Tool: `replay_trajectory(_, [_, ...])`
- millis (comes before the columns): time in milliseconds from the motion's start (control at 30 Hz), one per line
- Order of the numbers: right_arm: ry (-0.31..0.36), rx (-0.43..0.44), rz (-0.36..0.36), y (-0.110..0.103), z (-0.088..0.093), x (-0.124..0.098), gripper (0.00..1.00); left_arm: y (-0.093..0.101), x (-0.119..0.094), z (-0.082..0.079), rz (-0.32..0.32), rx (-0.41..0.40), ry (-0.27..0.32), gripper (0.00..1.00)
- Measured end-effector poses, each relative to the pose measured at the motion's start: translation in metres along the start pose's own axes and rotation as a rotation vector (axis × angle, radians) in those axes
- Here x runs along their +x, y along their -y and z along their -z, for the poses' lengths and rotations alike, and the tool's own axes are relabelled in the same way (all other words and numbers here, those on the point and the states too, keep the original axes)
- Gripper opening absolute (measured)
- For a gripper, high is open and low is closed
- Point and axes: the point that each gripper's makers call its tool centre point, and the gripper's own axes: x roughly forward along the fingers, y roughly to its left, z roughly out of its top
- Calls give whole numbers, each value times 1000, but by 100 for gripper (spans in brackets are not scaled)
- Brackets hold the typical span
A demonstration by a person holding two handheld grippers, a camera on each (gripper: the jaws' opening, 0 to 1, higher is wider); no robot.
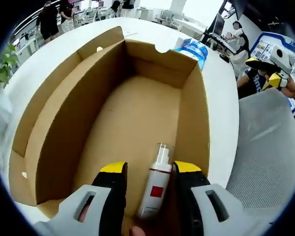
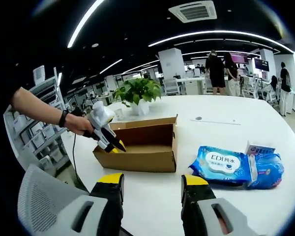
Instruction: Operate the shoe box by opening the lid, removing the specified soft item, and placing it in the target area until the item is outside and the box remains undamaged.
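An open brown cardboard shoe box [image 1: 59, 132] stands on the white table, and I look straight down into it. My left gripper [image 1: 150, 169] reaches inside, open, with a white spray bottle [image 1: 155, 187] bearing a red label lying on the box floor between its jaws; a gap shows on the bottle's left. In the right gripper view the same box [image 2: 137, 155] sits mid-table with the left gripper [image 2: 108, 140] dipped into it. A blue wet-wipes pack [image 2: 236, 167] lies on the table right of the box, also seen beyond the box's far corner [image 1: 195, 50]. My right gripper [image 2: 152, 182] hovers open, nothing between its jaws.
A potted plant [image 2: 137, 93] stands behind the box. A grey mesh chair [image 1: 268, 147] sits at the table edge, its back [image 2: 49, 206] below the left hand. The right gripper [image 1: 275, 66] is held beyond the chair. People stand at desks in the background.
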Motion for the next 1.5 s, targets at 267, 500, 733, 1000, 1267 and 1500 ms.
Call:
replay_trajectory(267, [-7, 8, 4, 1, 5, -1, 44, 0, 4, 2, 11, -11, -7, 37])
replay_trajectory(500, [-17, 3, 1, -1, 11, -1, 44, 3, 6, 3, 20, -27, -1, 37])
replay_trajectory(733, [-27, -3, -4, -5, 14, 0, 44, 7, 15, 9, 28, -21, -19, 31])
replay_trajectory(1000, [-35, -8, -1, -7, 18, -1, 44, 6, 20, 10, 20, -40, -19, 27])
replay_trajectory(1267, [-34, -12, -6, -8, 18, -1, 44, 7, 22, 10, 17, -52, -4, 22])
replay_trajectory(1500, [-34, -9, -9, -10, 19, 0, 43, 8, 22, 11, 12, -54, -6, 22])
